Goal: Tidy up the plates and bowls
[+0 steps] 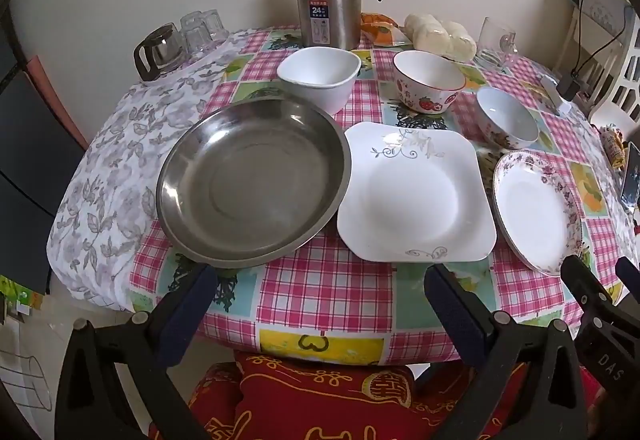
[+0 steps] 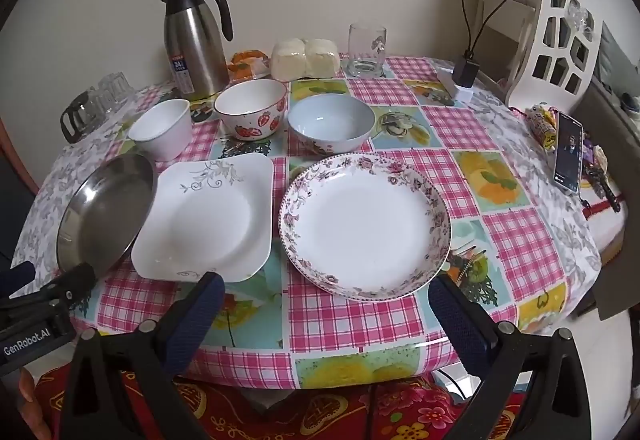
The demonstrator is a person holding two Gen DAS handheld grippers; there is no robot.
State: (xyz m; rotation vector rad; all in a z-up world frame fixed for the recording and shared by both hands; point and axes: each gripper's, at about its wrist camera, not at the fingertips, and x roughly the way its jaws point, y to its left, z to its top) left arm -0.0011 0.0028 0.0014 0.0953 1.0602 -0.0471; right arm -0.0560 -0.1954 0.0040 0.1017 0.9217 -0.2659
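Both jaws wide, empty: left gripper [image 1: 320, 304], right gripper [image 2: 324, 304]. Floral plate [image 2: 366, 226] glazed, slippery, fragile; pinch near rim. Steel dish [image 1: 252, 180] tougher.

Soft, even daylight; sharp focus, mild glare on steel, strong fisheye bending at edges.

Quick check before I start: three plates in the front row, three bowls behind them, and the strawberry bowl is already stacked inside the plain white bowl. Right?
Not quite. The strawberry bowl is not stacked: it stands on the tablecloth by itself, between the plain white bowl and the pale blue bowl. The right wrist view shows this. The rest holds: steel plate, square white plate and floral plate in front, three bowls behind.
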